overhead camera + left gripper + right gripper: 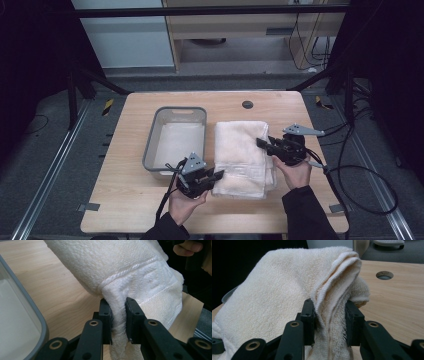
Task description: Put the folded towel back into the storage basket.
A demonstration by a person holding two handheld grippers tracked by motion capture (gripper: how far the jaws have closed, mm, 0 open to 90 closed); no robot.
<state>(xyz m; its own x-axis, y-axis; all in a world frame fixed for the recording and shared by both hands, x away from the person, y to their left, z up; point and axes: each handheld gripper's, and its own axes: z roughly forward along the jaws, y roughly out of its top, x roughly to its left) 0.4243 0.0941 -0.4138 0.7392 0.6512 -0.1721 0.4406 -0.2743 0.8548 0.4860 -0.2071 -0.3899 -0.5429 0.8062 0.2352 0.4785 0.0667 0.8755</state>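
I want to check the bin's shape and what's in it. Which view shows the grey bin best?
The high view: the whole grey bin sits on the table, left of the folded towel, and looks empty. The left gripper view catches just one rim corner; the right gripper view shows a sliver behind the towel.

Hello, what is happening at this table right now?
A person is handling a folded towel on a wooden table with two hand-held grippers. The left gripper is shut on the towel's near-left edge, and the right gripper is shut on the layered edge at its right side. Both gripper views show the towel bunched between the jaws and lifted there. A grey bin sits just left of the towel, with something pale inside.
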